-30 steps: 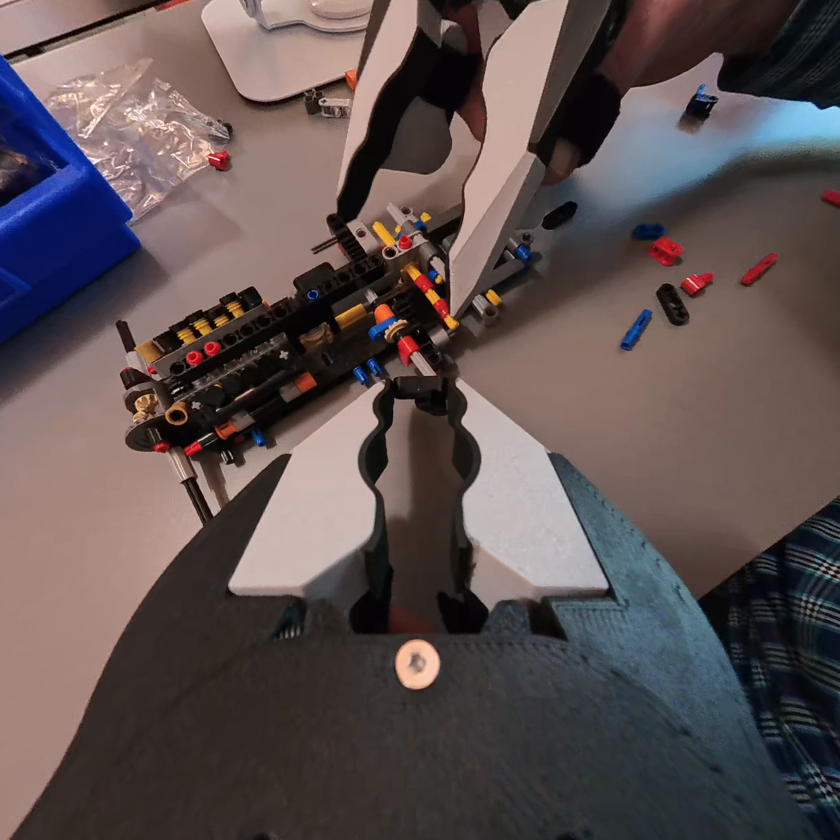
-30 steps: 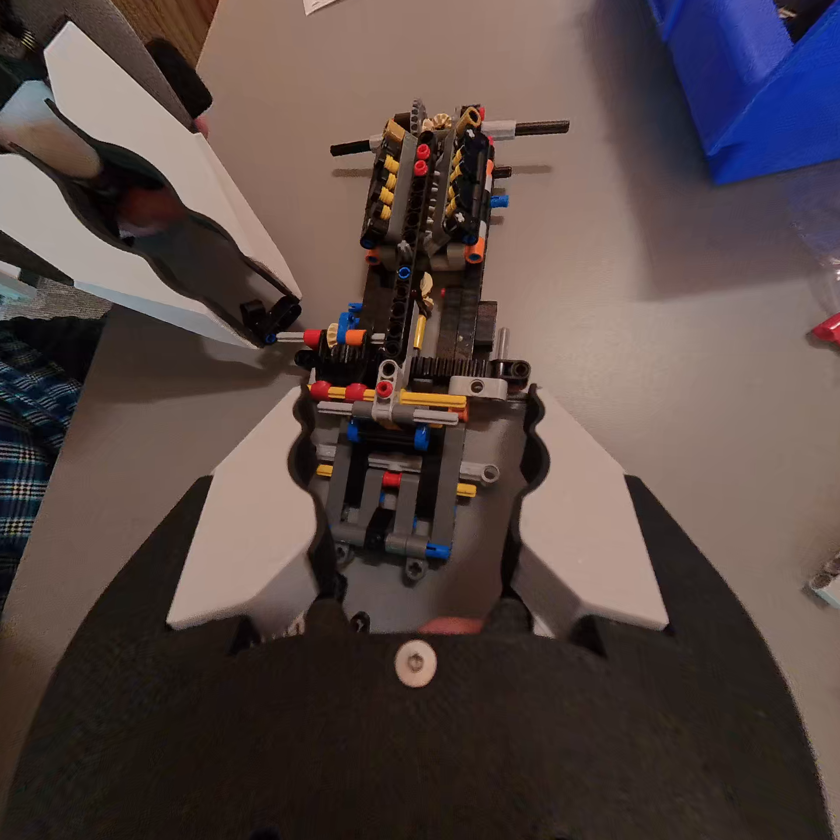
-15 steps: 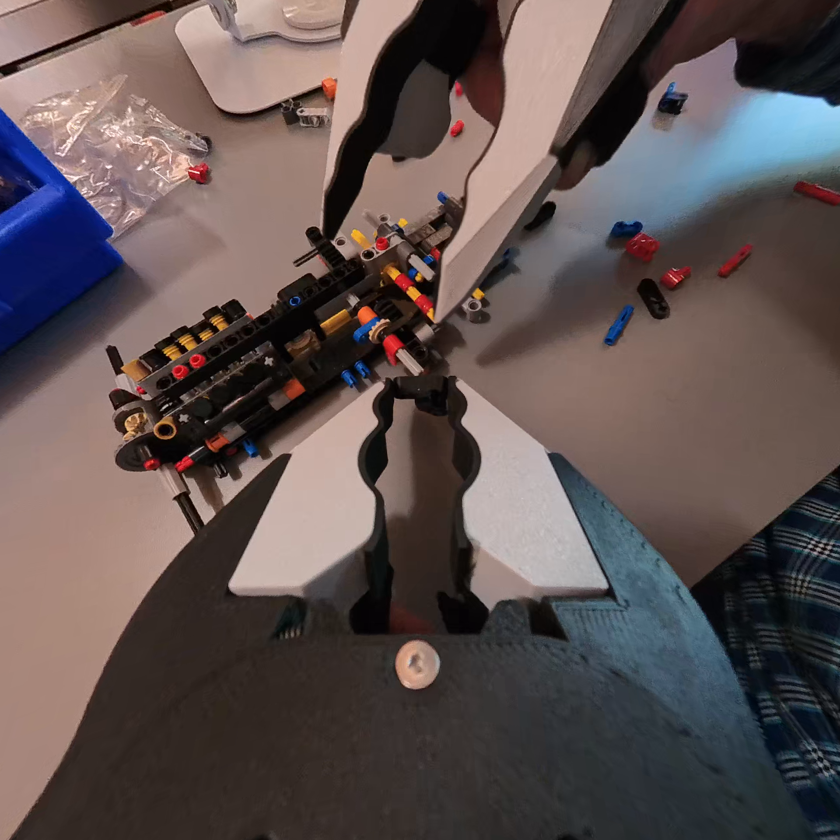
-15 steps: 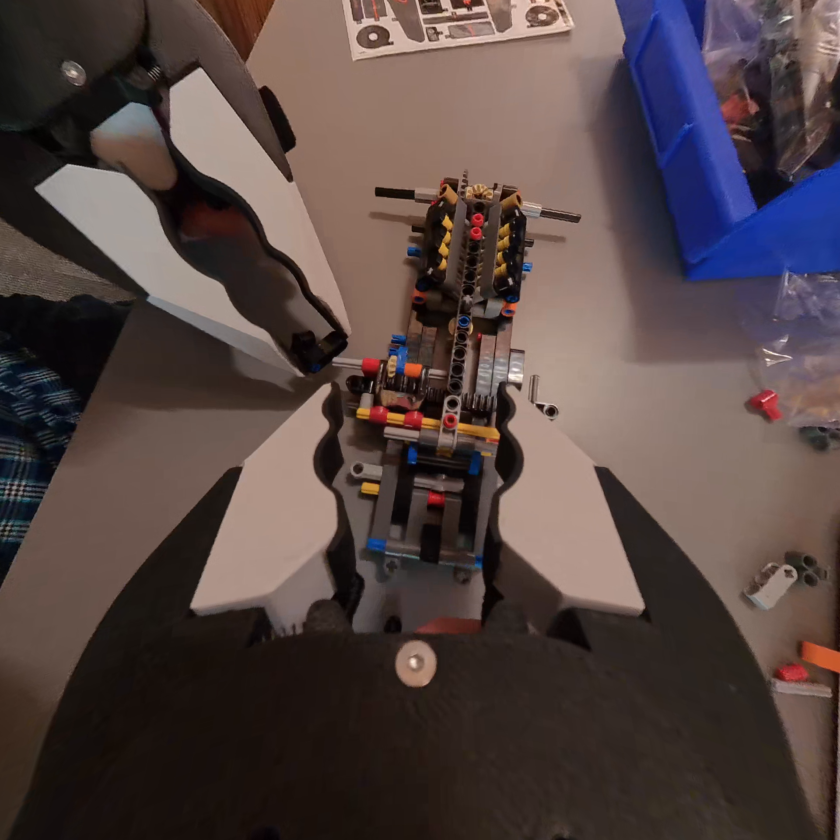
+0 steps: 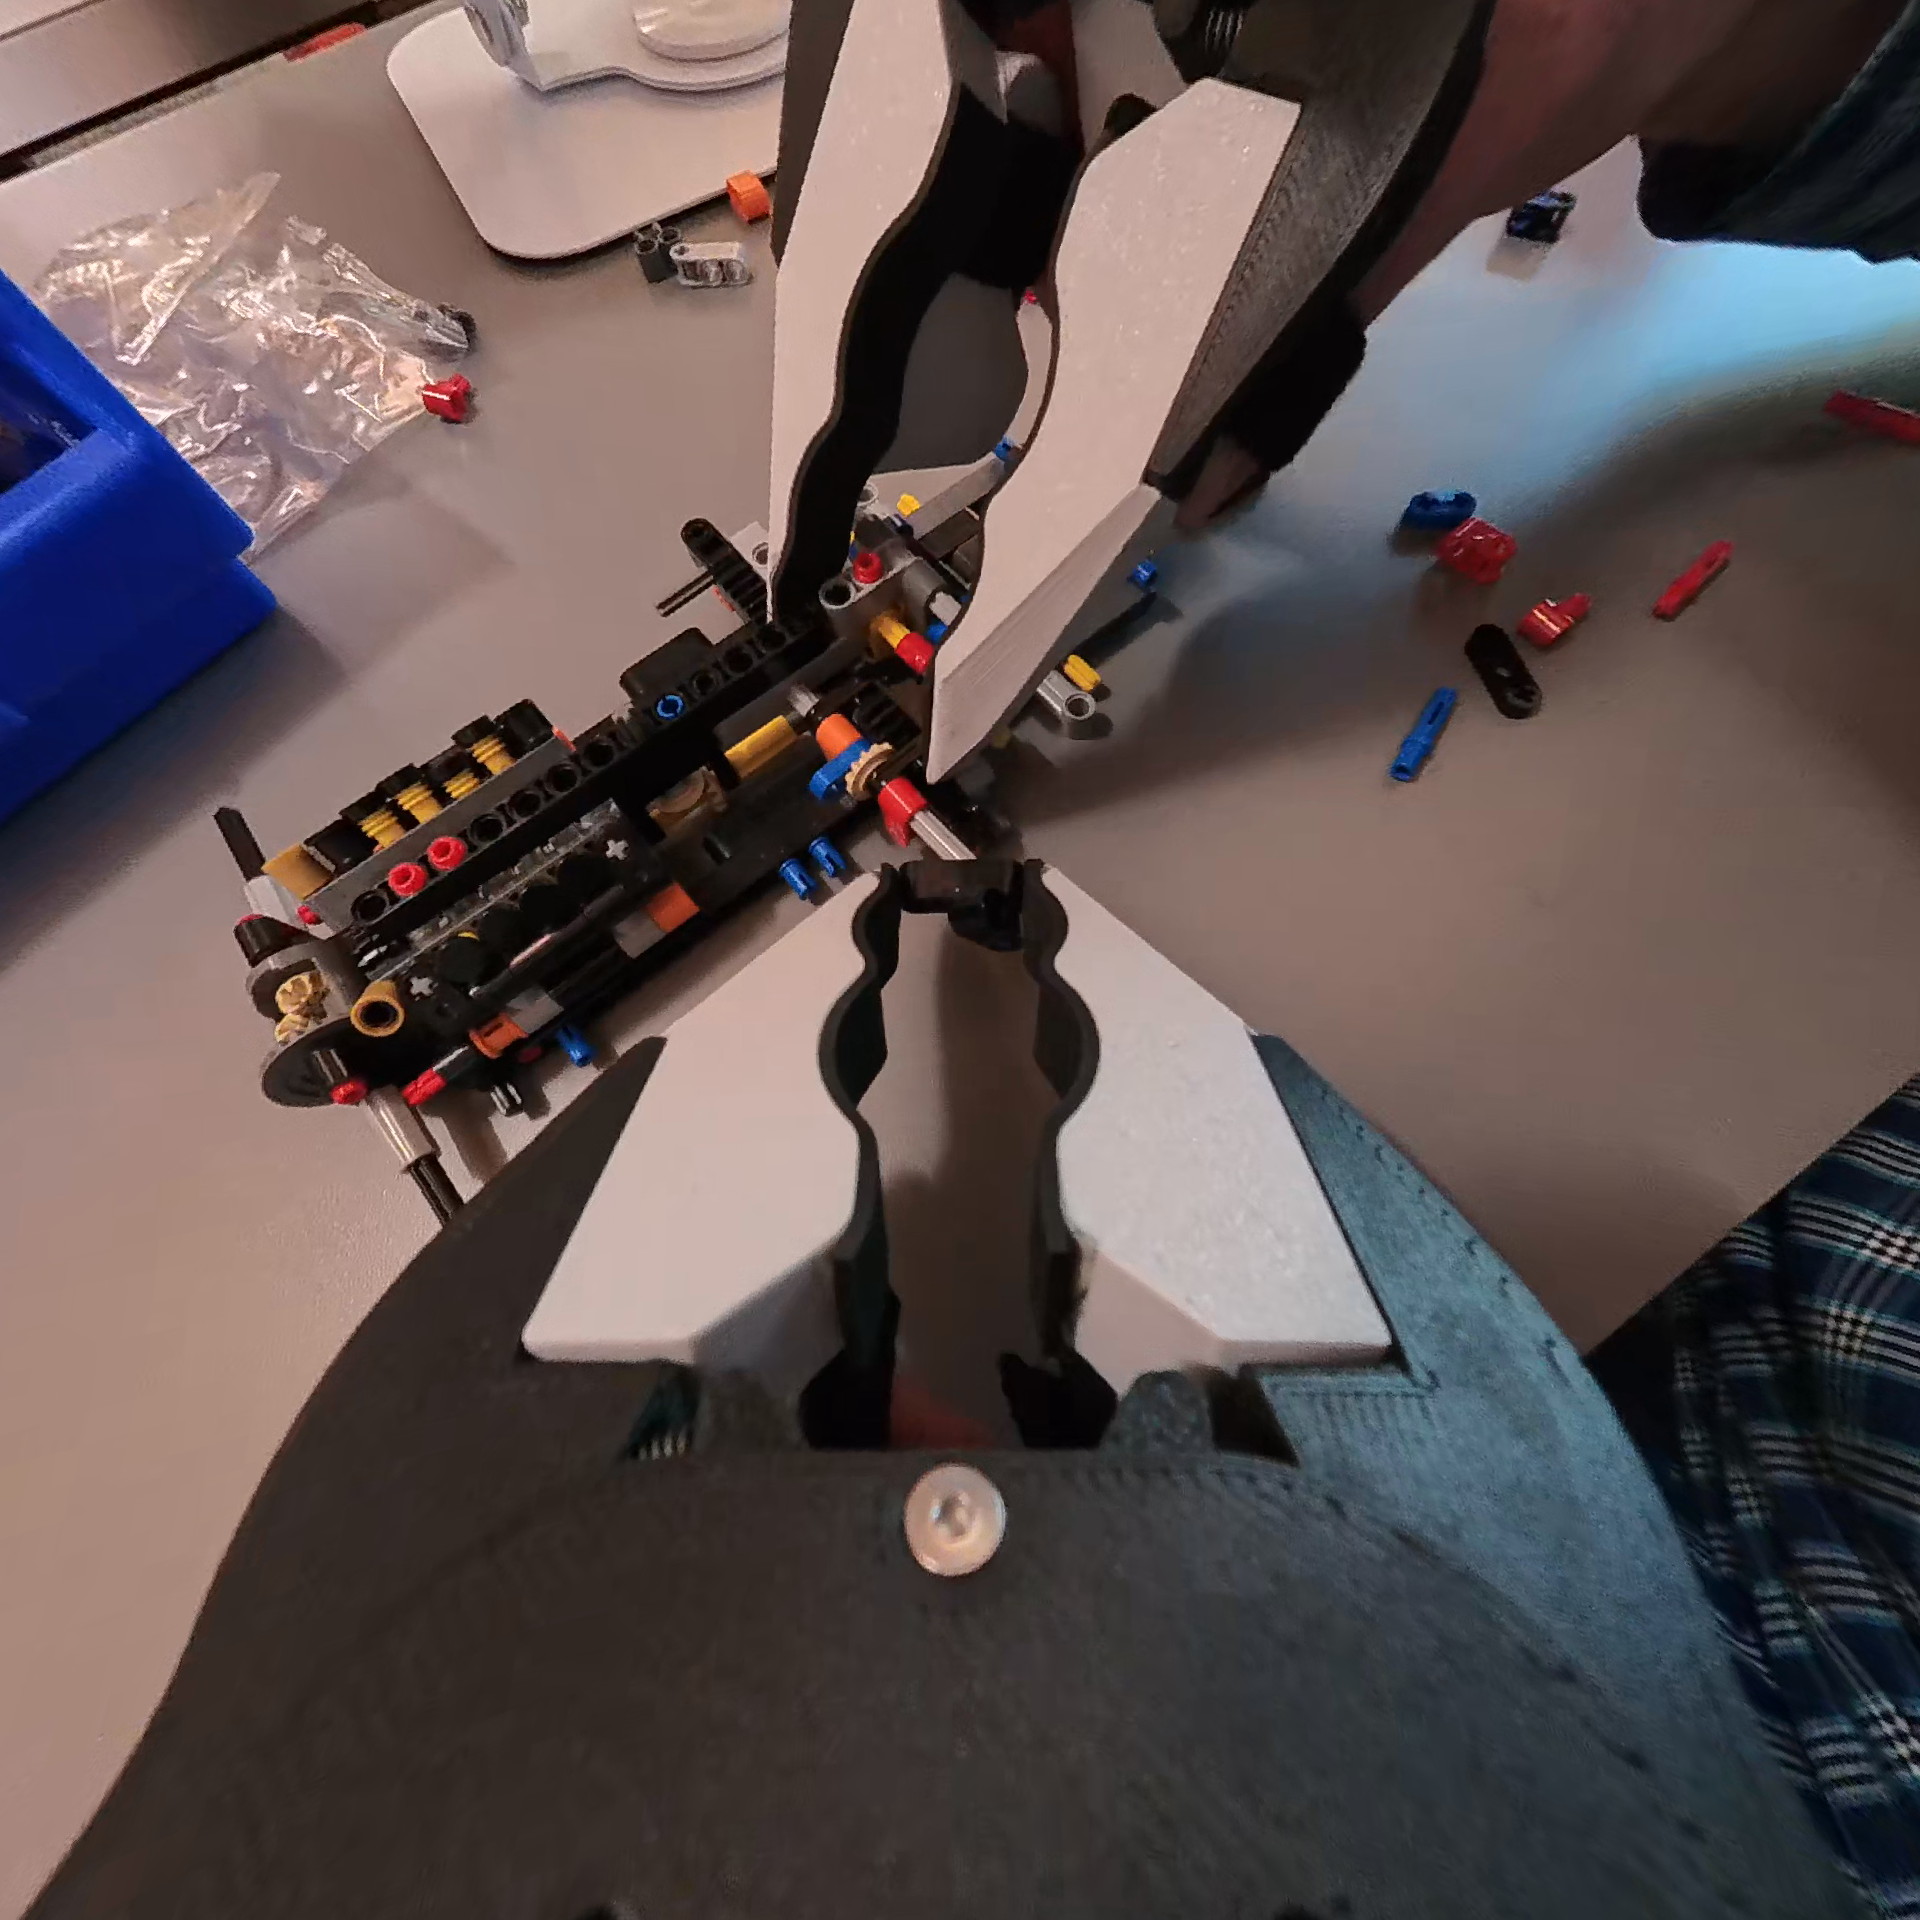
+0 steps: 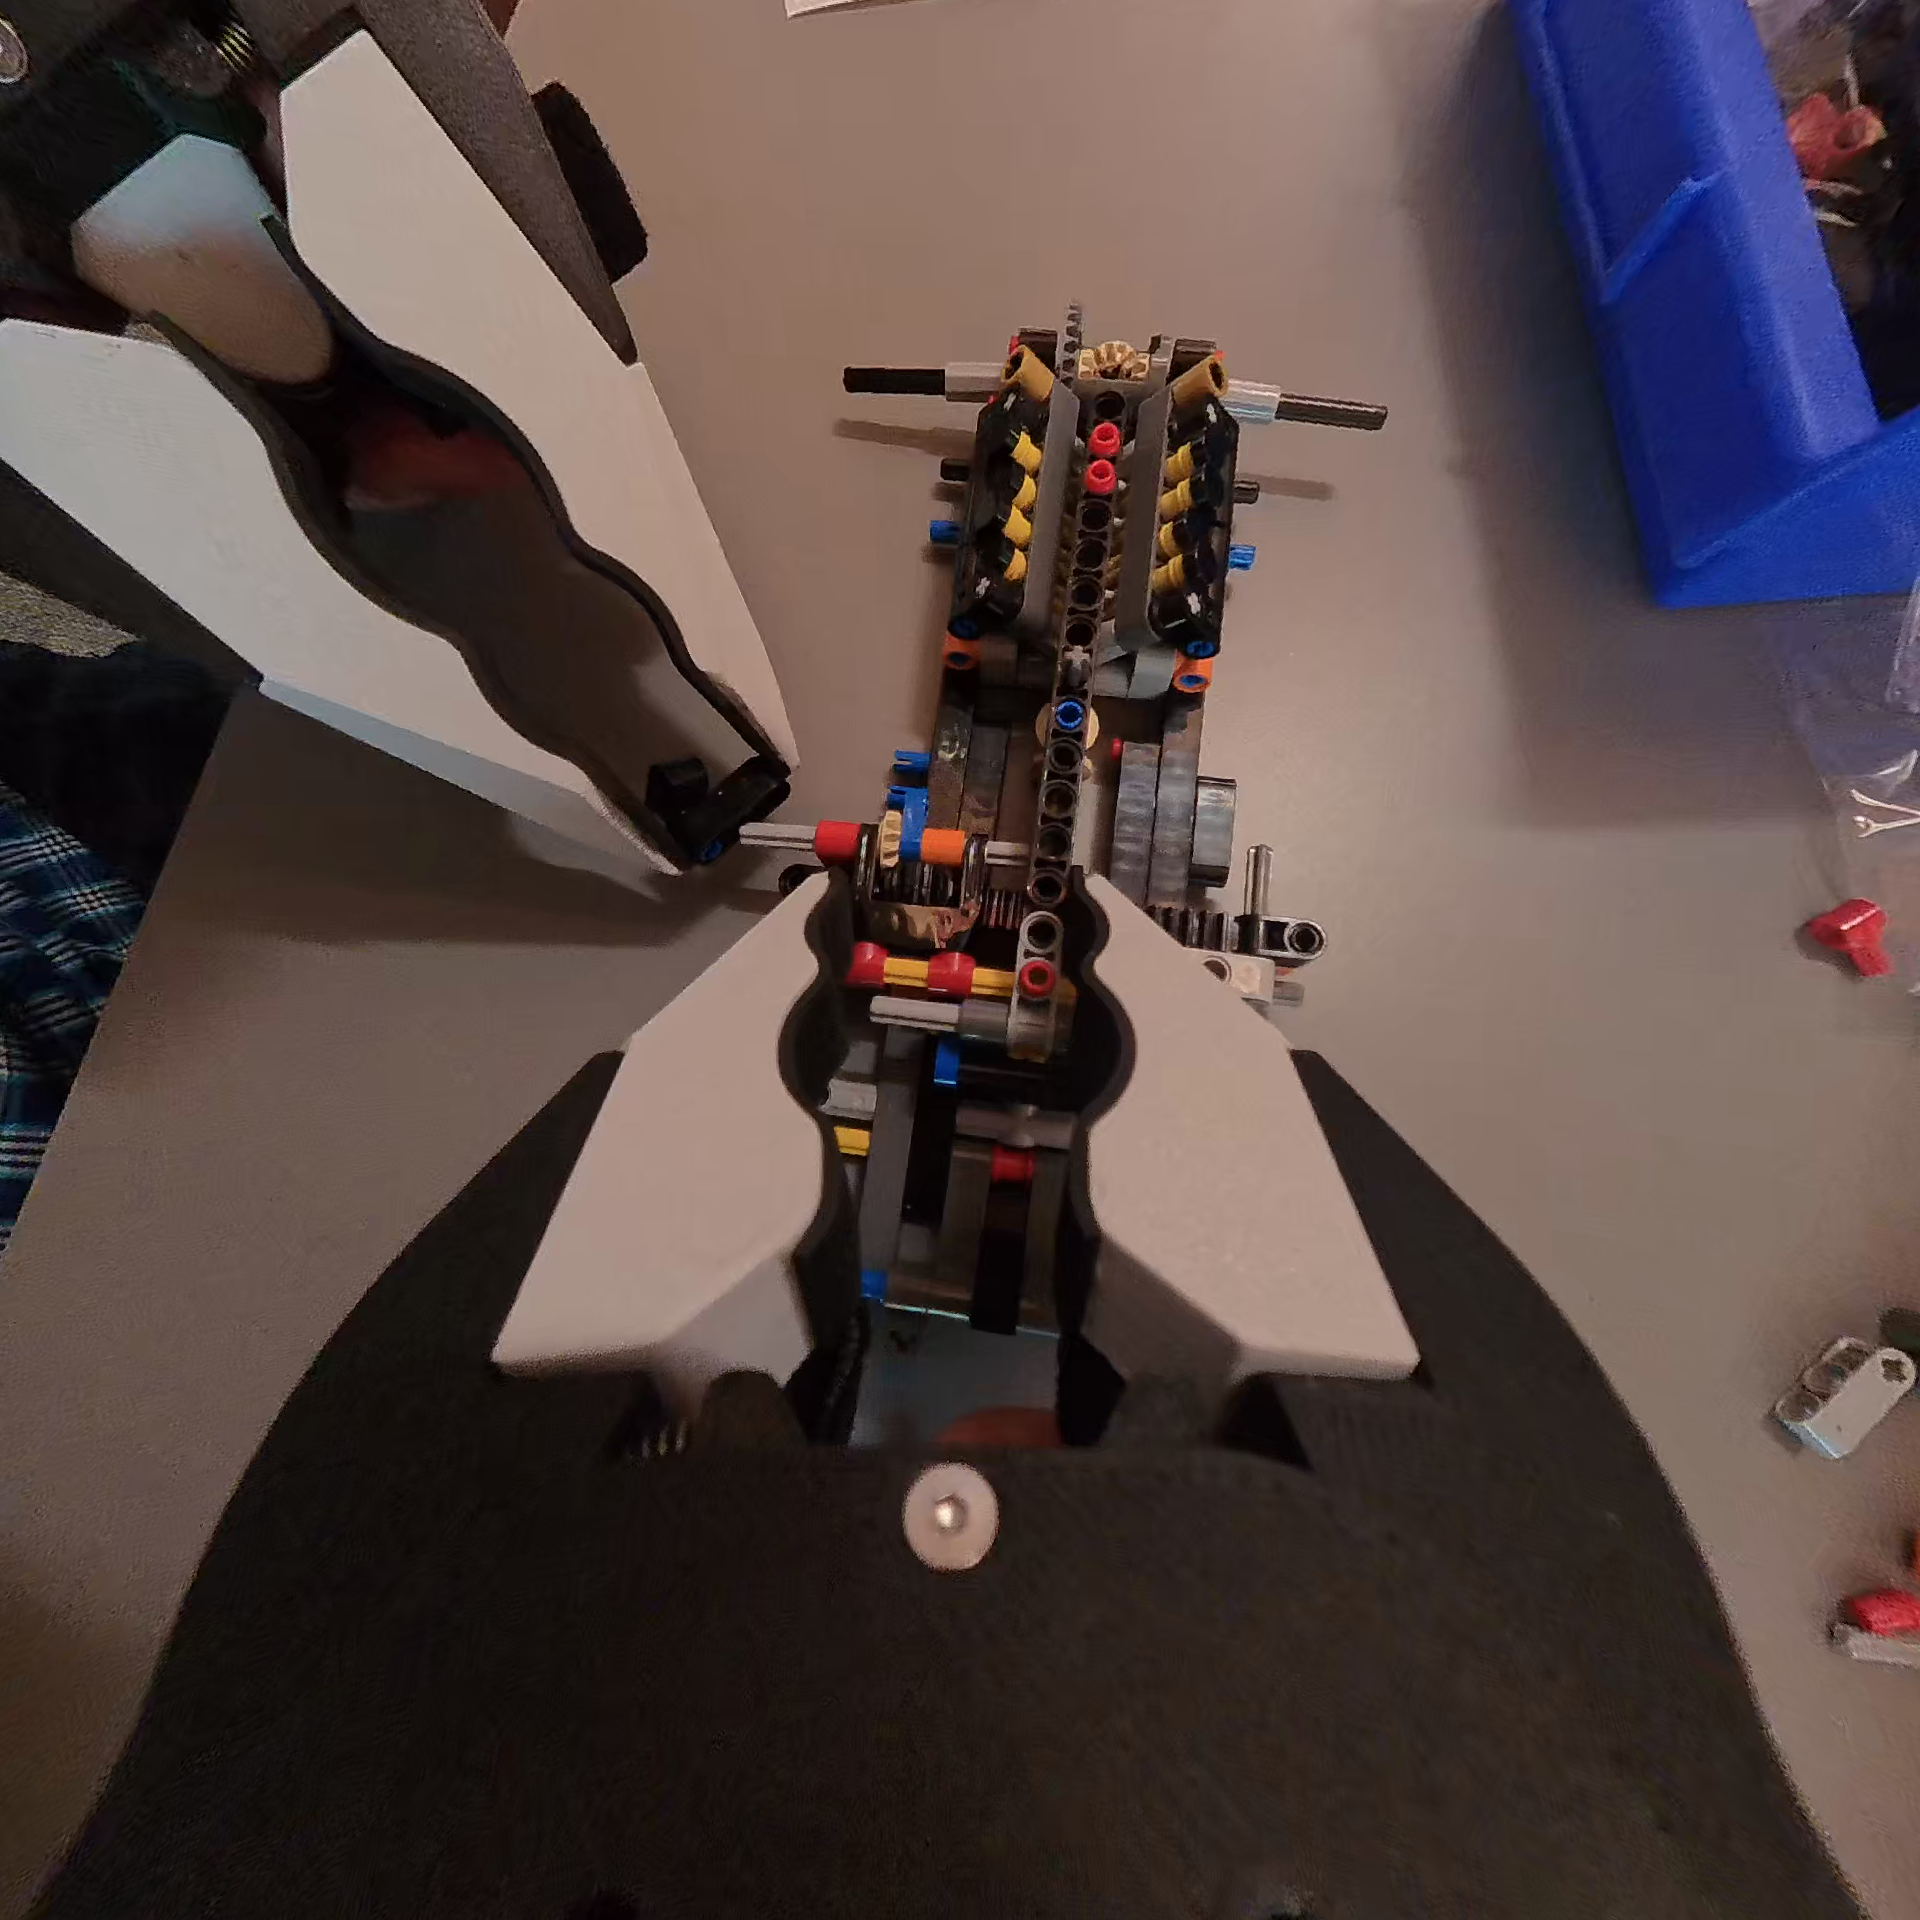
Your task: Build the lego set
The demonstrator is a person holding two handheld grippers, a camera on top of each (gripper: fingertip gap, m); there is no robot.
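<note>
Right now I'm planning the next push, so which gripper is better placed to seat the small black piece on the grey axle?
Left gripper: it is shut on the black piece, level with the axle. Right gripper grips the model.

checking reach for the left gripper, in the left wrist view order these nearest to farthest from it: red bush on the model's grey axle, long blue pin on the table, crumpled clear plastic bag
1. Red bush on the grey axle, just beyond the left gripper tips.
2. Long blue pin, on the table to the right.
3. Crumpled clear plastic bag, far upper left by the blue bin.
</note>
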